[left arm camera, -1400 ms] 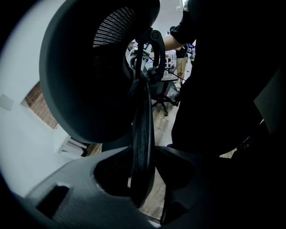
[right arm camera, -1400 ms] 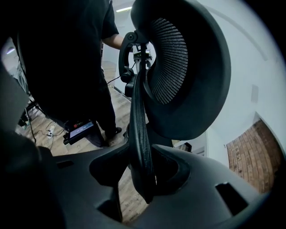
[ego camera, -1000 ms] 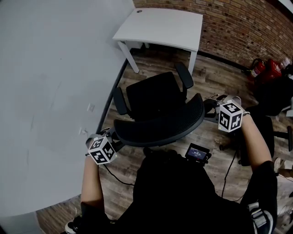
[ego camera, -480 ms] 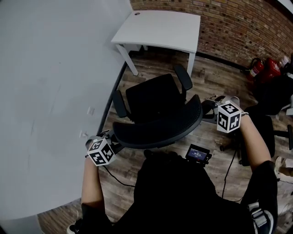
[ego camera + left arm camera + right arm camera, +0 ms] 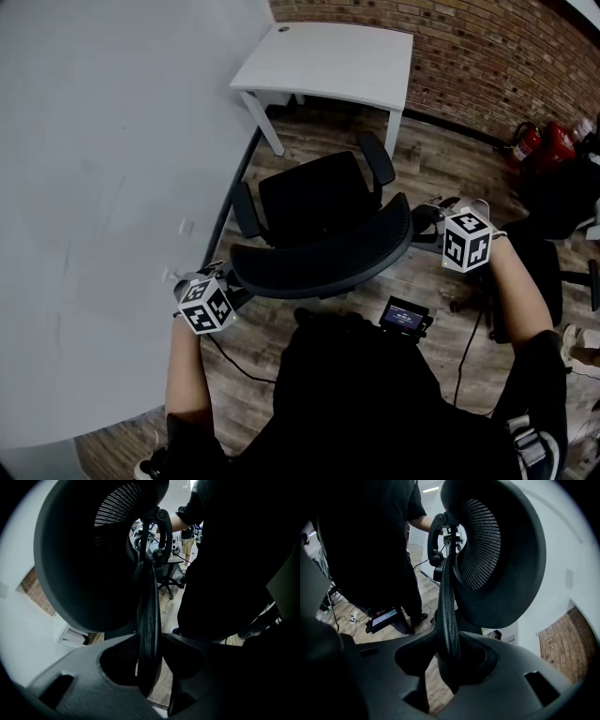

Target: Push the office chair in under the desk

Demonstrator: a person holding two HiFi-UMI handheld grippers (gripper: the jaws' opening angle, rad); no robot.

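Note:
A black office chair stands on the wood floor in the head view, its seat (image 5: 314,197) facing the white desk (image 5: 328,56) beyond it. The curved mesh backrest (image 5: 323,258) is nearest me. My left gripper (image 5: 228,292) clamps the backrest's left end and my right gripper (image 5: 427,221) its right end. In the left gripper view the backrest's rim (image 5: 149,620) runs between the jaws of the left gripper (image 5: 151,656), which press on it. The right gripper view shows the same: the rim (image 5: 449,616) is pinched in the right gripper (image 5: 451,656).
A grey wall (image 5: 94,187) runs close along the chair's left side. A brick wall (image 5: 487,47) stands behind the desk. Red fire extinguishers (image 5: 548,141) and another chair's base (image 5: 562,272) are at the right. A small screen device (image 5: 405,314) hangs at my front.

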